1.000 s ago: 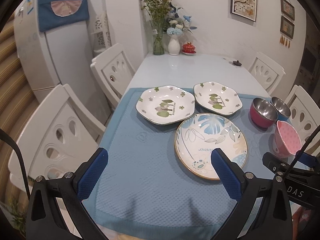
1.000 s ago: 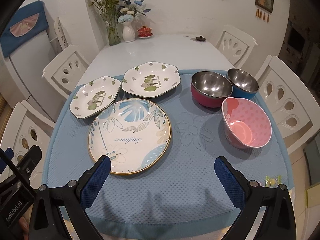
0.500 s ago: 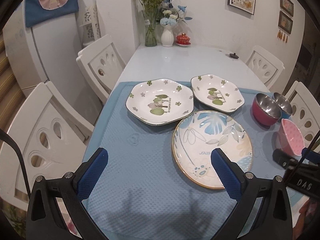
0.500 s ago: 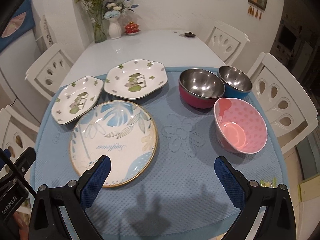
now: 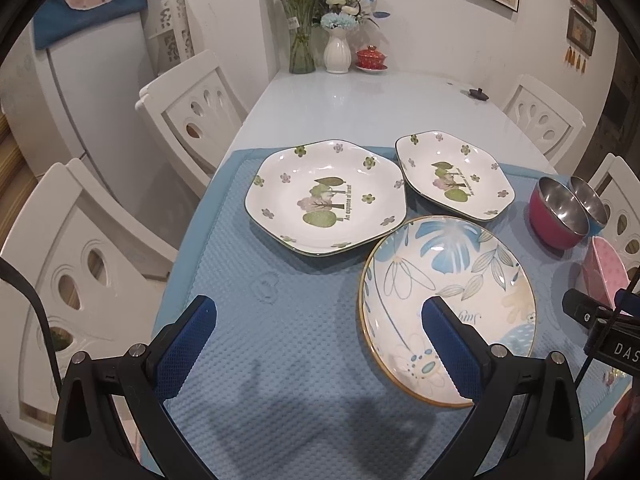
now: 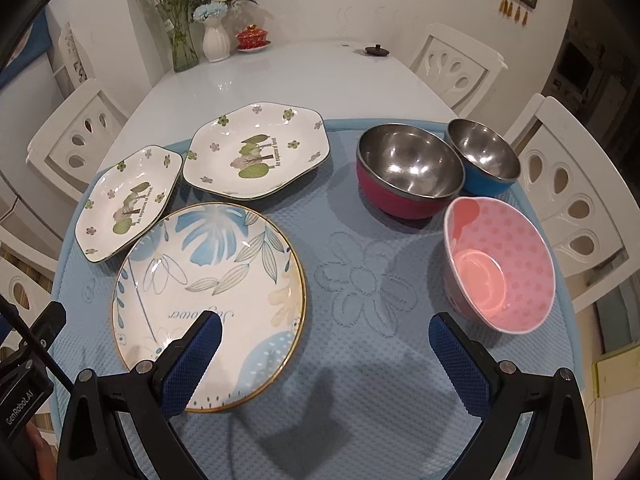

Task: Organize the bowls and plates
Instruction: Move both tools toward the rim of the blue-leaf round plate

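On the blue mat [image 6: 360, 360] lie a round leaf-print plate [image 6: 208, 280] [image 5: 448, 280] and two hexagonal tree-print plates, one larger [image 5: 324, 196] [image 6: 256, 152], one smaller [image 5: 454, 176] [image 6: 128, 200]. To the right stand a red steel bowl [image 6: 408, 172] [image 5: 556, 212], a blue steel bowl [image 6: 484, 156] and a pink dotted bowl [image 6: 500, 264] [image 5: 604, 276]. My left gripper [image 5: 320, 336] hovers open over the mat, its right finger above the round plate. My right gripper [image 6: 326, 344] hovers open between round plate and pink bowl. Neither holds anything.
White chairs [image 5: 192, 108] [image 6: 572, 200] ring the white table [image 6: 280, 76]. At its far end stand a glass vase [image 5: 300, 44], a white vase [image 5: 336, 52], a red lidded cup [image 5: 370, 56] and a small black lid [image 6: 376, 51]. A fridge [image 5: 92, 80] stands at left.
Both grippers have moved forward and lower toward the dishes, which now appear larger. Both stay open. No dish has moved.
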Available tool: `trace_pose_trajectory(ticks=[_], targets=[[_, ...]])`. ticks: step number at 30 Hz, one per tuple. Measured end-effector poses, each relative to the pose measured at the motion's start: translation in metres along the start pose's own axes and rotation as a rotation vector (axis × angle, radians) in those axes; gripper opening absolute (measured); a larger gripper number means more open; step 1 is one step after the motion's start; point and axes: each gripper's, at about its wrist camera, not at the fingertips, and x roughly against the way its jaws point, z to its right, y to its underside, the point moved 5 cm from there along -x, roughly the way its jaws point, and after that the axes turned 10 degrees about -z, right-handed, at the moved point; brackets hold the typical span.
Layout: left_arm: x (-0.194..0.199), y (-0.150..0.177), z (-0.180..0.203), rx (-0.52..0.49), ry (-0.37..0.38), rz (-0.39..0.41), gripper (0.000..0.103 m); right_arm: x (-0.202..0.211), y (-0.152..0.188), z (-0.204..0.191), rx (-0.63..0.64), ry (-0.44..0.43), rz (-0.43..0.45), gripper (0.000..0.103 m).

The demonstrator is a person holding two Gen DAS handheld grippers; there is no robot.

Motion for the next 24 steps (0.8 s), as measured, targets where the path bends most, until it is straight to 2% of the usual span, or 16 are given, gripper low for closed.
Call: trace_pose_trajectory(ticks=[11,24], targets=[[0.008,-0.003,0.0,0.018,-0.005,0.017,0.102,0.007,-0.004,-0.025,0.075,-0.011,0.024,0.103],[0.021,0.004,0.002,0.016,-0.01,0.037,0.102,0.021,0.004,-0.024,0.079,-0.016,0.052,0.103]])
